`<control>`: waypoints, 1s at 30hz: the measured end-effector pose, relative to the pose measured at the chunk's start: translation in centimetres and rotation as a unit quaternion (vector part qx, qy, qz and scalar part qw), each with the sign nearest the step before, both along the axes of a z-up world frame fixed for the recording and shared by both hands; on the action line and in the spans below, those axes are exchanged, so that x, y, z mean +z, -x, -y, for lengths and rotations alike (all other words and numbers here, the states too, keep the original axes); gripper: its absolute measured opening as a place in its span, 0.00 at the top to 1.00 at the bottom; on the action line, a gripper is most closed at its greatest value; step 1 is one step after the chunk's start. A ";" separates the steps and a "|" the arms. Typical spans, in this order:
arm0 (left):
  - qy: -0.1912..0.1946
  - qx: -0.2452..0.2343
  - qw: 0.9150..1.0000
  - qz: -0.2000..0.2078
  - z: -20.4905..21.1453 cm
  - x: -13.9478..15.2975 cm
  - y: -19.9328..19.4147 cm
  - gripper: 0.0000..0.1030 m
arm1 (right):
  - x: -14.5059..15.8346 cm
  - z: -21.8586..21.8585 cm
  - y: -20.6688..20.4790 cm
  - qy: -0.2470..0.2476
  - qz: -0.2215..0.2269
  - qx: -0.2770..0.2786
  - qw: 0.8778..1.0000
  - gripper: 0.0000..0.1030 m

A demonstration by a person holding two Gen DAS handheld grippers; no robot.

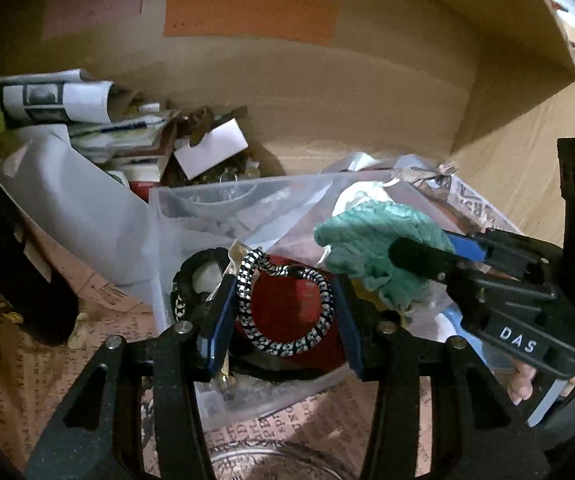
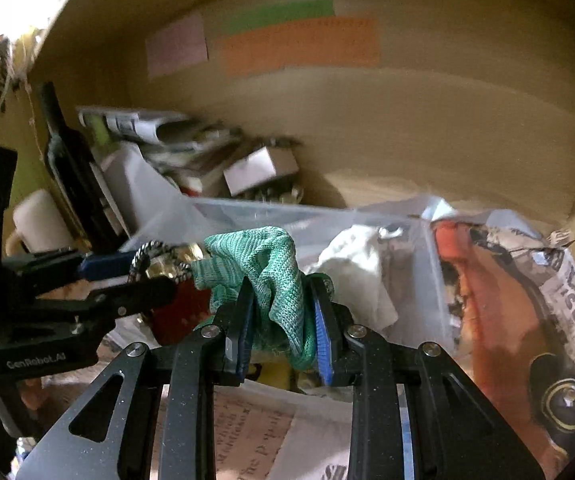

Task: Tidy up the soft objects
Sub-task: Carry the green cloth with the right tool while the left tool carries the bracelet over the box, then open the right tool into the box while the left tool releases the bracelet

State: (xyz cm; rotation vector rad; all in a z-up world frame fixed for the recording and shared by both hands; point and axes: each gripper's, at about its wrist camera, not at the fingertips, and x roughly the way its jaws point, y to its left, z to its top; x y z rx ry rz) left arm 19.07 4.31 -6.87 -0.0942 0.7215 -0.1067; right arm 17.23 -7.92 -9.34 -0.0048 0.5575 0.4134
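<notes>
Left view: our left hand-held gripper [image 1: 285, 312] brackets a braided black-and-white cord loop [image 1: 287, 304] over a red pouch [image 1: 291, 308]. Only the right view shows our right hand-held gripper [image 2: 283, 320] clamped on the knitted green cloth [image 2: 271, 268] above the clear plastic bin [image 2: 367, 216].

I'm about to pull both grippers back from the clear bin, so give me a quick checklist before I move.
1. Right gripper clamped on green knit cloth: ok.
2. Left gripper shut on black-and-white braided cord: not ok, the jaws stand either side of the cord loop with gaps.
3. Grippers clear of each other: not ok, the right one's finger crosses close beside the left's.
4. Cloth free of the cord: cannot tell.
5. Cloth lifted clear of the clear plastic bin: cannot tell.
</notes>
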 end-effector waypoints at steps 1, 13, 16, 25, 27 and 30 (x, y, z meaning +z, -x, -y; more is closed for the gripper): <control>-0.002 0.003 1.000 -0.002 0.0 -0.3 -0.3 0.46 | -0.3 -0.1 -0.2 0.003 -0.004 0.000 1.000 0.76; -0.015 0.019 0.999 0.047 -0.1 1.4 1.8 0.26 | 0.1 0.0 0.1 0.028 0.004 -0.009 1.000 0.51; -0.017 0.027 0.997 0.073 -0.1 2.6 3.1 0.26 | 1.1 0.3 0.9 0.019 0.018 -0.008 1.000 0.51; -0.023 0.035 0.987 0.153 0.6 6.8 7.8 0.26 | 5.7 1.7 6.0 -0.025 0.088 0.002 0.996 0.49; -0.024 0.033 0.985 0.167 0.9 7.4 8.9 0.26 | 6.5 2.0 7.4 -0.034 0.105 0.002 0.994 0.46; -0.023 0.033 0.982 0.183 1.3 8.2 10.3 0.21 | 7.4 2.2 9.1 -0.041 0.126 0.001 0.991 0.40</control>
